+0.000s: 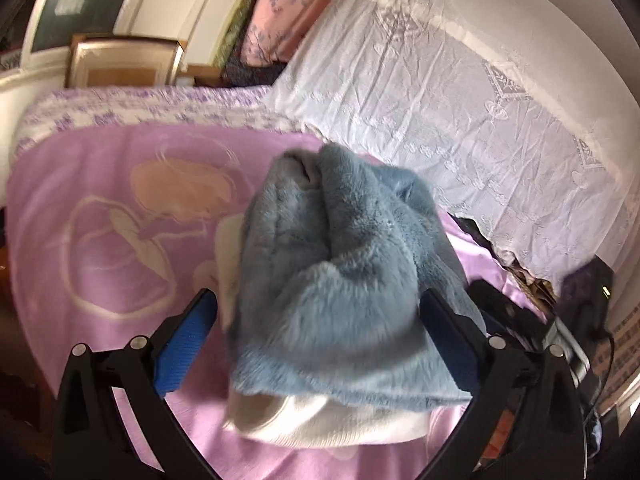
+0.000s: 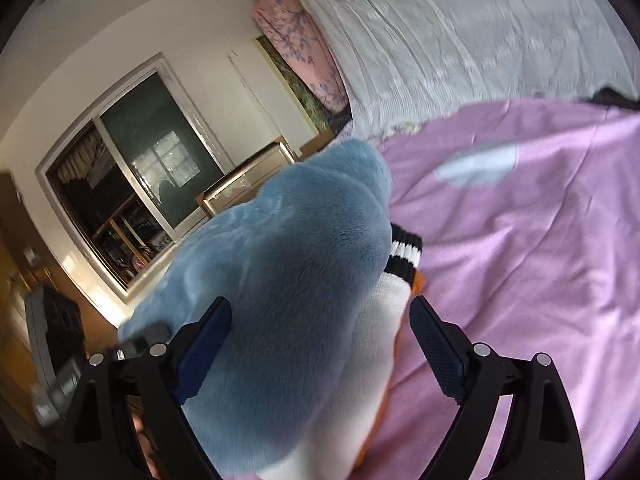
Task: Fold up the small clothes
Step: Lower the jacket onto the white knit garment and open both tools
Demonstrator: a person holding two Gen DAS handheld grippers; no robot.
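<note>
Left wrist view. The left gripper (image 1: pixel 320 320) has its jaws spread wide, blue pads at 8 and 4 o'clock of the frame. A blue fleece garment (image 1: pixel 340 256) lies bunched between them, piled over a white garment (image 1: pixel 332 424) whose edge shows at 6 o'clock. The left pad stands apart from the cloth; the right pad is just beside or touching the fleece, and contact cannot be settled. Jaws are released, nothing clamped. Both garments rest on a pink blanket (image 1: pixel 100 208) with a pale apple pattern, spread on the bed. A white embroidered coverlet (image 1: pixel 460 100) lies from 12 to 3 o'clock; a pink floral pillow (image 1: pixel 280 4) stands at 12 o'clock.

Right wrist view. The right gripper (image 2: pixel 320 320) likewise has its jaws wide apart. The blue fleece garment (image 2: pixel 288 280) fills the gap and rises toward 11 o'clock, motion-blurred. The white garment (image 2: pixel 384 320) sits beneath it toward the right pad, with a black-and-white striped cuff (image 2: pixel 404 256) and an orange edge (image 2: pixel 418 282) showing. Neither pad visibly presses the cloth; jaws released. The pink blanket (image 2: pixel 520 260) spans 2 to 5 o'clock. A window (image 2: pixel 132 184) is at 9 o'clock.
</note>
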